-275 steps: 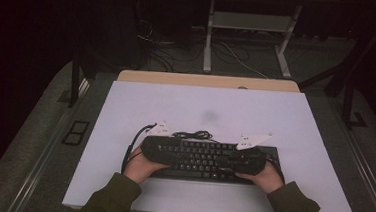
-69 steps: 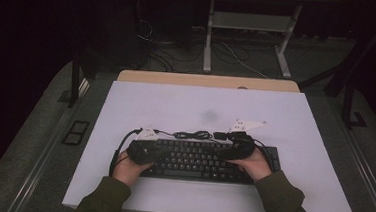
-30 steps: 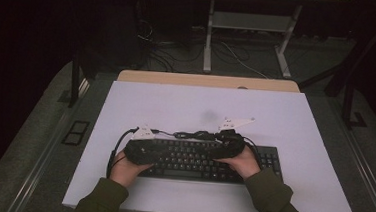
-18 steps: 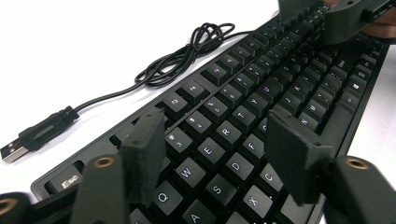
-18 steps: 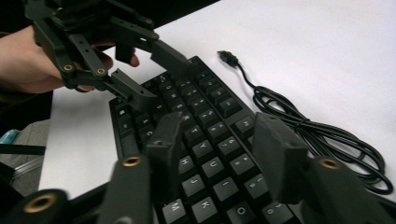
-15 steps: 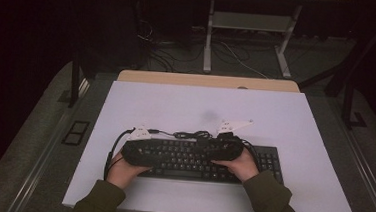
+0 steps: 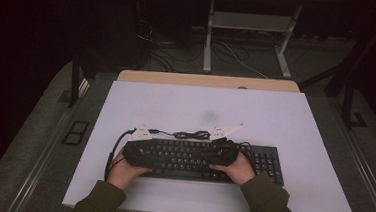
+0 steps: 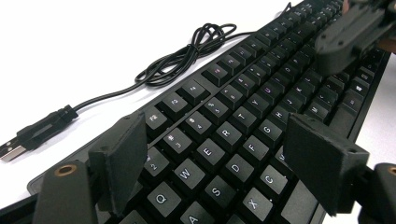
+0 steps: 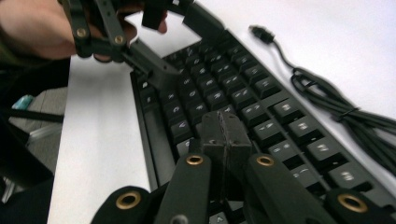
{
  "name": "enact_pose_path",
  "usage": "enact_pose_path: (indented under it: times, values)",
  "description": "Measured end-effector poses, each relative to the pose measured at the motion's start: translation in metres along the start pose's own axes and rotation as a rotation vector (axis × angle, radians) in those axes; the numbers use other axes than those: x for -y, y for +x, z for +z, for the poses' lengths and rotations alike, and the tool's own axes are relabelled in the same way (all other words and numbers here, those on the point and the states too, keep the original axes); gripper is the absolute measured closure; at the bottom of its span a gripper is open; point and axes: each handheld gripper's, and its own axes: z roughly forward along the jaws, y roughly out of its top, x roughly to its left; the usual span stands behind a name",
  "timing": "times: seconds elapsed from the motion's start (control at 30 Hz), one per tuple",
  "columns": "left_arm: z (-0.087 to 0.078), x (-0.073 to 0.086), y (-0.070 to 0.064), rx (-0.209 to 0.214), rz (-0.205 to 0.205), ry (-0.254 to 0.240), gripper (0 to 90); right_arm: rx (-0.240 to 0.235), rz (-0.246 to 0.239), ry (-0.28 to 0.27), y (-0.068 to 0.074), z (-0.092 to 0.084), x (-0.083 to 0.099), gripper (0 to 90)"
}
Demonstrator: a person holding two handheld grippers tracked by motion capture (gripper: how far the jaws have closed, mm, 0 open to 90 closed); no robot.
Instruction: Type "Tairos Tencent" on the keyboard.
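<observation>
A black keyboard (image 7: 267, 164) lies along the front of the white table top (image 7: 276, 112). Its loose cable (image 7: 191, 135) is coiled just behind it. My left gripper (image 7: 145, 153) hovers over the keyboard's left end. In the left gripper view this gripper (image 8: 222, 163) has just been opening and now stands open, with the Q, W, E and R keys (image 8: 205, 154) under the gap and nothing gripped. My right gripper (image 7: 220, 153) is over the middle keys. In the right gripper view its jaws (image 9: 226, 135) have just closed together, pads touching, with nothing between them, low over the keyboard (image 9: 252, 84).
The cable's USB plug (image 8: 28, 137) lies unplugged on the table left of the coil (image 8: 187, 56). Bare white surface stretches behind and to both sides of the keyboard. Beyond the table's far wooden edge (image 7: 208, 81) is a dark floor with a desk frame (image 7: 246, 35).
My right hand has slid left from the keyboard's right end to its middle, uncovering the number pad. My left hand has stayed at the left end.
</observation>
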Motion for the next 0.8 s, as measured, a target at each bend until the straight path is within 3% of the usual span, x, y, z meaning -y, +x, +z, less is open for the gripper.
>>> enact_pose_path:
  times: [0.63,0.8]
  values:
    - [-0.001,-0.001,0.000,-0.006,-0.004,-0.012,14.4,0.008,-0.039,0.114,0.011,0.022,0.005,89.4]
    - [0.001,-0.001,-0.001,-0.013,-0.004,0.007,5.5,0.007,-0.033,0.127,0.012,0.024,0.006,89.4]
